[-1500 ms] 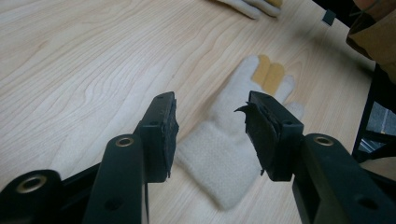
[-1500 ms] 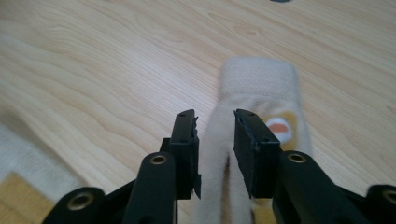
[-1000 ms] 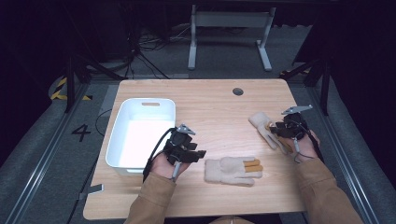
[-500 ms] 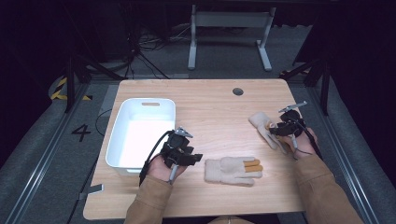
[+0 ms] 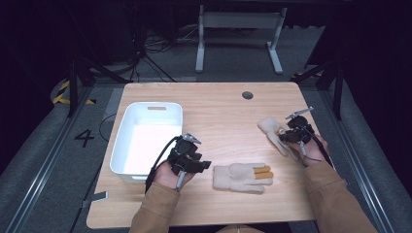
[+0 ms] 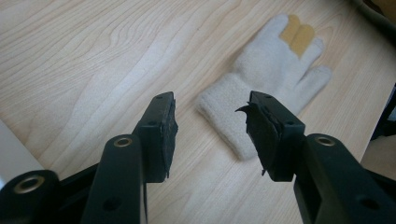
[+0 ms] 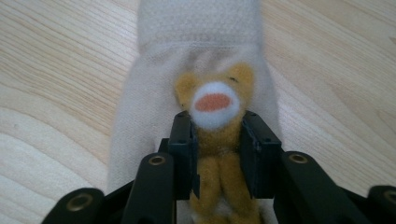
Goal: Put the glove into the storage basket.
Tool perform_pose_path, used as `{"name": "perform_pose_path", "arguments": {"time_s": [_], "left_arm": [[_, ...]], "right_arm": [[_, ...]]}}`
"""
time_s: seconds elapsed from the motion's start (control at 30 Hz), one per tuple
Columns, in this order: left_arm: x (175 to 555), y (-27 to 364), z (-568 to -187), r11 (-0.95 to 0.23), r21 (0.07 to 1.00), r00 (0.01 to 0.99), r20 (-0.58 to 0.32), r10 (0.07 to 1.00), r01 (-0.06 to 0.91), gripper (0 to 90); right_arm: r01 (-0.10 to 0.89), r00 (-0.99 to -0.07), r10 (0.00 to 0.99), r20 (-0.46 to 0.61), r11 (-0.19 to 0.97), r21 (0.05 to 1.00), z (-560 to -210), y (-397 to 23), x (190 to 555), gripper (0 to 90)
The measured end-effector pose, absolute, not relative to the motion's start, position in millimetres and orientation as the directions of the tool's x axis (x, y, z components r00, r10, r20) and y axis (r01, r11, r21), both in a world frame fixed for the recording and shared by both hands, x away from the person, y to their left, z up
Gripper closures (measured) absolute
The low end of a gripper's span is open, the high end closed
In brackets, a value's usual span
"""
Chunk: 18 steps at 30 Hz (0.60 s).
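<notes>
Cream knitted glove (image 7: 154,116) with tan plush bear patch (image 7: 217,116): soft, light, floppy.
My right gripper (image 7: 217,154) has just closed its fingers on the patch; left gripper (image 6: 212,126) fingers part-open, empty.

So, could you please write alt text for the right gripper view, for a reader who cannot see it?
The right gripper's two black jaws have just been closing and now pinch a tan bear figure sewn on a cream glove. The glove lies flat on a light wooden table.

The tub (image 5: 148,137) sits on the table (image 5: 214,102) at the left. One glove (image 5: 242,177) lies near the front, the other glove (image 5: 273,132) far right.
</notes>
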<state>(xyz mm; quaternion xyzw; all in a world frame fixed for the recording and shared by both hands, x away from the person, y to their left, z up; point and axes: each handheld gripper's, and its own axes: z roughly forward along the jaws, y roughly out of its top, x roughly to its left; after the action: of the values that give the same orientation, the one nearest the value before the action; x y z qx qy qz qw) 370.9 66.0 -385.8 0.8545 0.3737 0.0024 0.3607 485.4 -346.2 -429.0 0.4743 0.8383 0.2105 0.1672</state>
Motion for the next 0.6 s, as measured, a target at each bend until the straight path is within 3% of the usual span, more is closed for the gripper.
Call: {"name": "perform_pose_path", "arguments": {"time_s": [0.27, 0.6], "left_arm": [[373, 65, -385, -0.464, 0.618, 0.725, -0.269, 0.634, 0.635, 52.9], [377, 57, -385, -0.482, 0.617, 0.742, -0.269, 0.614, 0.622, 53.2]], "right_arm": [[0.732, -0.498, 0.866, -0.045, 0.448, 0.513, -415, -347, 483, 71.3], [0.689, -0.524, 0.847, -0.091, 0.485, 0.539, -399, -345, 468, 71.3]]}}
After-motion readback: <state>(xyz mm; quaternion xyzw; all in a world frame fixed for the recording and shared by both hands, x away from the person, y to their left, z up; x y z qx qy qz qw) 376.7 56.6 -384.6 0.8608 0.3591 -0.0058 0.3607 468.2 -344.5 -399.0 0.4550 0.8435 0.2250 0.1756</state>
